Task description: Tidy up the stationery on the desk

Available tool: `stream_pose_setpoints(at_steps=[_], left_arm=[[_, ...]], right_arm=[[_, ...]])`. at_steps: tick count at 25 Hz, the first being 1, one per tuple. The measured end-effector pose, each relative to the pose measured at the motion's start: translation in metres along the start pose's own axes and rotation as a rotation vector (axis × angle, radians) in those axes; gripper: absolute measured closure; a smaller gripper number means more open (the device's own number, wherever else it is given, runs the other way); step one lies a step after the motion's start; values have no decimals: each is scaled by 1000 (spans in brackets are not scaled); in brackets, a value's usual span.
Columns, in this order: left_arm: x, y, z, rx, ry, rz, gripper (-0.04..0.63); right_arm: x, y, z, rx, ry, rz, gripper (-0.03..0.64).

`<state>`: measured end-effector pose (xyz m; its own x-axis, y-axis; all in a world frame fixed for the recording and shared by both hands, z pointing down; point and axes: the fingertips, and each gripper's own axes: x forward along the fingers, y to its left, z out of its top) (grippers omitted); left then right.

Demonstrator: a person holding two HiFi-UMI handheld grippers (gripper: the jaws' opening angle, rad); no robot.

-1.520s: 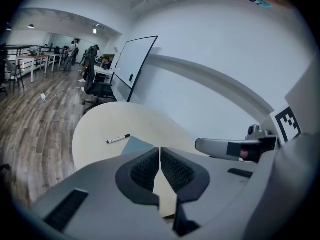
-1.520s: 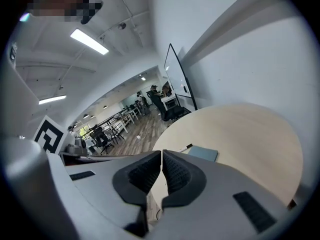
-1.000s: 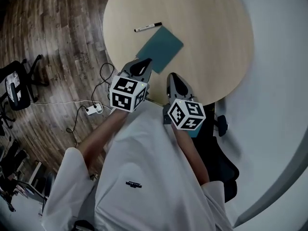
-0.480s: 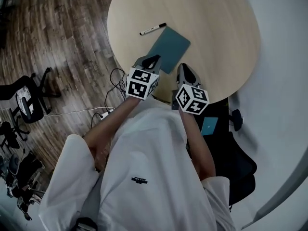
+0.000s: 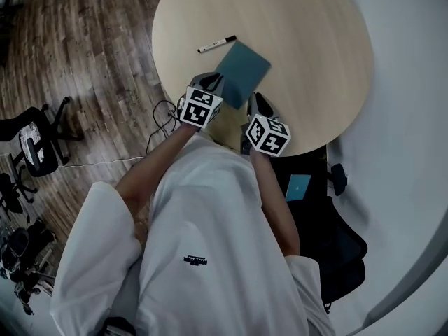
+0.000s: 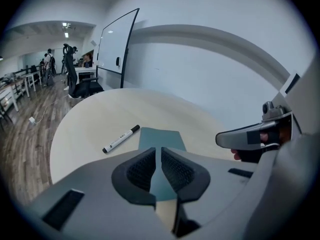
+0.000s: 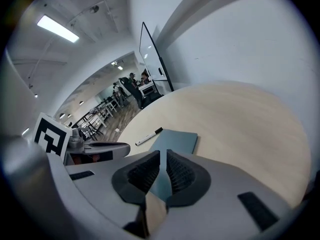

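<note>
A teal notebook (image 5: 243,71) lies flat on the round pale-wood table (image 5: 308,40), with a black-capped white marker (image 5: 217,45) just beyond its far-left corner. My left gripper (image 5: 208,82) hovers at the notebook's near-left corner, jaws shut with nothing in them. My right gripper (image 5: 257,102) is at the table's near edge, just short of the notebook's near-right corner, also shut and holding nothing. The left gripper view has the marker (image 6: 121,138) and the notebook (image 6: 161,138) straight ahead of the gripper (image 6: 158,151). In the right gripper view the notebook (image 7: 175,141) and the marker (image 7: 148,136) lie ahead of the gripper (image 7: 163,154).
A black office chair (image 5: 336,236) stands under the table's near right, with a small teal item (image 5: 299,185) on it. Cables (image 5: 162,114) trail over the wood floor at left, near another chair (image 5: 35,142). A whiteboard (image 6: 116,44) stands beyond the table.
Both grippers have edged forward over the table's near edge toward the notebook. The head view has shifted slightly. Notebook and marker have not moved.
</note>
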<state>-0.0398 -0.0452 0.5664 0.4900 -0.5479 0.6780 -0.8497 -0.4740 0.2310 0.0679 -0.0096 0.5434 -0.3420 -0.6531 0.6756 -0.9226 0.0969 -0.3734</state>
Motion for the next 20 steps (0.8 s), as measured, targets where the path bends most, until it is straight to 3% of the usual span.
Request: stream_pose_setpoints(at_steps=[9, 13, 20], left_arm=[[22, 2, -7, -3, 43, -13, 563], [29, 12, -10, -23, 75, -4, 499], [49, 30, -31, -37, 138, 4, 414]], right_arm=[[25, -14, -21, -1, 66, -24, 576], [36, -16, -28, 30, 87, -7, 502], [61, -28, -38, 59, 120, -36, 489]])
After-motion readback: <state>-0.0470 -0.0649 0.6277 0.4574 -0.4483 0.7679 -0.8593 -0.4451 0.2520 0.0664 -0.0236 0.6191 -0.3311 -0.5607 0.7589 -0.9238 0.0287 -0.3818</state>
